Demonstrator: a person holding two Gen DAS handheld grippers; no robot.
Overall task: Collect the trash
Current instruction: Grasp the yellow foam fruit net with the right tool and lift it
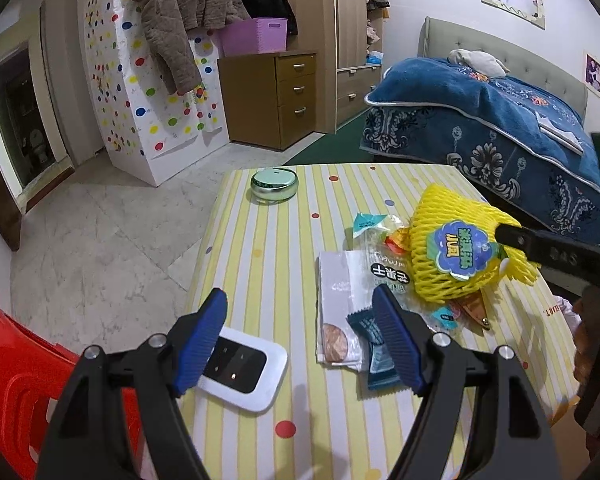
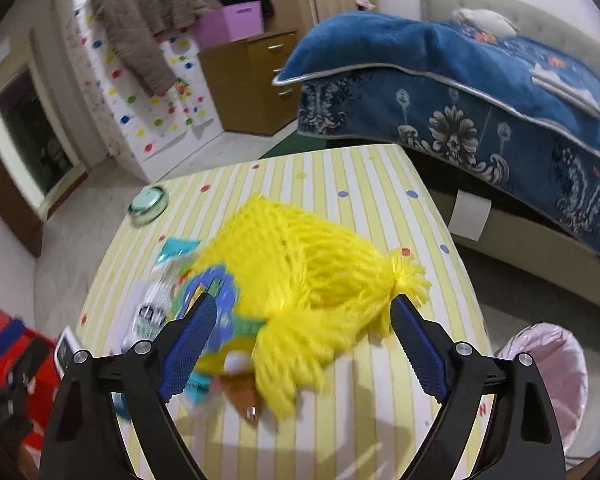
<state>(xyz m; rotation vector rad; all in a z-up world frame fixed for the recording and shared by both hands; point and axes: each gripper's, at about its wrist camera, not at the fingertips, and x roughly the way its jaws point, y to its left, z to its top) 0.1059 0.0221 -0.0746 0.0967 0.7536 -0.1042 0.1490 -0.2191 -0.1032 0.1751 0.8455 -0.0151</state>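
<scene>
The yellow net [image 1: 456, 248] lies on the striped tabletop [image 1: 284, 248] toward its right edge, on top of a heap of wrappers. It carries a blue label [image 1: 462, 249] on the side facing the left wrist camera, and its tied fringe end points to the right edge. Under and beside the net lie a clear bag [image 1: 384, 264] with black print, a teal scrap [image 1: 367, 221] toward the far edge, a white packet [image 1: 338, 308] showing a biscuit, a dark teal wrapper [image 1: 374, 340] and a brown piece [image 1: 474, 308] at the near side of the heap.

The right gripper [image 2: 302, 328] is above the net with its blue pads spread wide. In the right wrist view one pad sits at the label and the other just beside the fringe knot, so the net lies between them, but the pads do not press on it; the picture is blurred here. In the left wrist view its black finger [image 1: 540, 246] reaches in from the right and overlaps the net.

The left gripper [image 1: 300, 332] is open over the near part of the tabletop with nothing between its pads. Its right pad overlaps the dark teal wrapper, and its left pad overlaps a white device [image 1: 246, 372] lying near the left edge.

A round green tin [image 1: 274, 185] stands near the far left corner. A red stool [image 1: 16, 380] is beside the left edge, and a pink-lined bin [image 2: 548, 372] stands on the floor off the right edge.
</scene>
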